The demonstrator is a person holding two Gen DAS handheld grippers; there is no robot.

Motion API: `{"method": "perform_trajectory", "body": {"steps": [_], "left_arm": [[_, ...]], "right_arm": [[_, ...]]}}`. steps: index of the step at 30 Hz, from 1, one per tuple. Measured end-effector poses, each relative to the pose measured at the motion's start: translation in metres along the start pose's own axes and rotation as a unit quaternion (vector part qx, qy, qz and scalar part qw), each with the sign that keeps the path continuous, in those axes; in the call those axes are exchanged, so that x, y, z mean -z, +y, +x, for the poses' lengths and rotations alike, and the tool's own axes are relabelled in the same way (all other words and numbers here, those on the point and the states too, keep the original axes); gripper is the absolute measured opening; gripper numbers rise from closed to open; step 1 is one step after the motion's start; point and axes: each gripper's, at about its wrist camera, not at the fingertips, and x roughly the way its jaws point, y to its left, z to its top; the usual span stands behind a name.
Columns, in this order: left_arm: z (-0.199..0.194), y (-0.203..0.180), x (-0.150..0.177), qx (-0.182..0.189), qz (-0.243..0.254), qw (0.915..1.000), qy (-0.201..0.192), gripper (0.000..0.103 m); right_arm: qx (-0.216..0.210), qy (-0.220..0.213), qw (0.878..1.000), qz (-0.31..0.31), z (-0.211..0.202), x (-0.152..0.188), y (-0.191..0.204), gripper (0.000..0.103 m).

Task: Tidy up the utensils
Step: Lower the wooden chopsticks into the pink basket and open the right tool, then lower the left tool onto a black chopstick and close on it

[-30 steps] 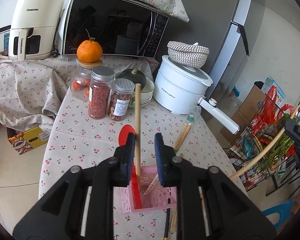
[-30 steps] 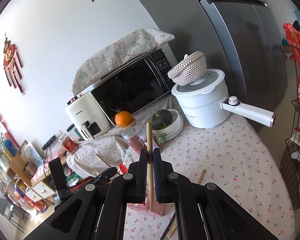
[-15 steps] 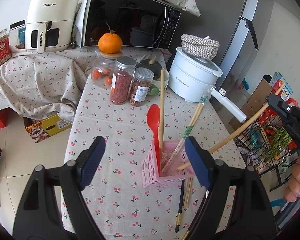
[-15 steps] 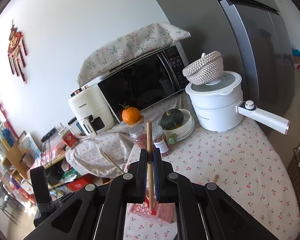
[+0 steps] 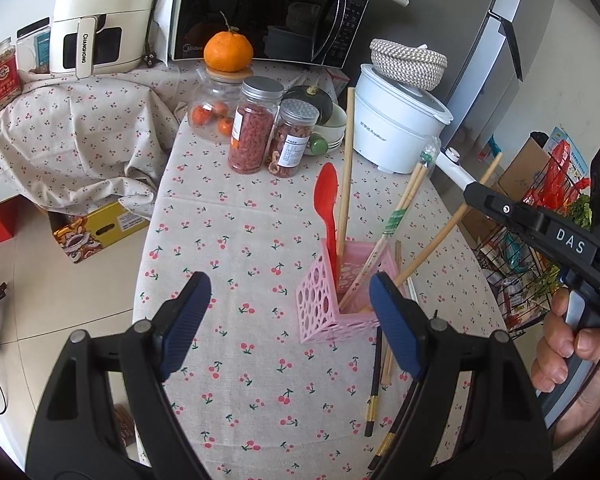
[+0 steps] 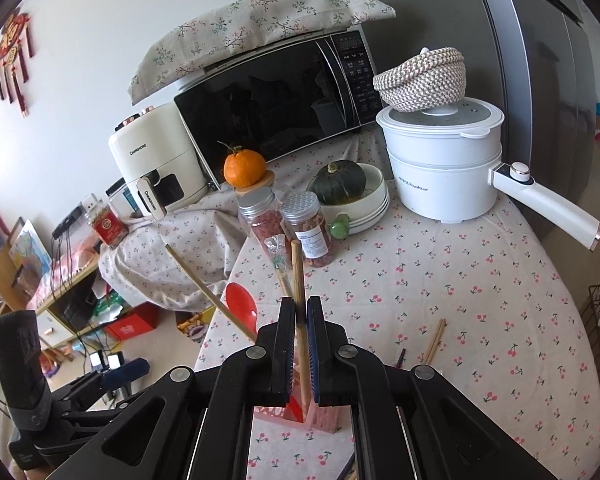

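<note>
- While the left tool [image 5: 290, 320] is spread wide and grasps nothing, the right tool [image 6: 299, 344] is clenched on a wooden chopstick [image 6: 298, 276], light, stiff and smooth.
- It is best pinched mid-shaft over the pink basket [image 5: 320, 304] on the table [image 5: 236, 248].

Left gripper [image 5: 290, 320] jaws just opened wide, empty, right gripper [image 6: 299, 344] jaws clamped narrow

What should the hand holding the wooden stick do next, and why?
Probably lower it a little further, then open. The right gripper is shut on the wooden chopstick, whose lower end already points into the pink basket beside the red spoon.
</note>
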Motion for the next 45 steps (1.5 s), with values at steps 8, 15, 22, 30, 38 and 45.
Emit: {"method": "perform_trajectory", "body": {"steps": [8, 15, 22, 30, 38, 45], "left_arm": [[0.000, -0.008, 0.004, 0.011, 0.011, 0.9998, 0.011, 0.082], [0.003, -0.016, 0.014, 0.032, 0.016, 0.9984, 0.043, 0.082], [0.009, -0.038, 0.030, 0.032, 0.050, 0.9952, 0.078, 0.082], [0.033, -0.071, 0.057, 0.045, 0.078, 0.9851, 0.147, 0.082], [0.067, -0.082, 0.077, 0.057, 0.070, 0.9768, 0.194, 0.078], [0.079, -0.101, 0.082, 0.059, 0.070, 0.9855, 0.143, 0.033]], "right_arm": [[-0.040, -0.021, 0.999, 0.030, -0.018, -0.005, -0.010, 0.059], [-0.013, -0.009, 0.999, 0.031, -0.040, 0.003, -0.029, 0.075], [0.059, 0.045, 0.996, 0.050, -0.048, 0.025, -0.066, 0.079], [0.118, 0.120, 0.980, 0.102, -0.053, 0.051, -0.111, 0.080], [0.131, 0.147, 0.973, 0.117, -0.058, 0.068, -0.129, 0.082], [0.141, 0.157, 0.969, 0.128, -0.057, 0.075, -0.146, 0.082]]}}
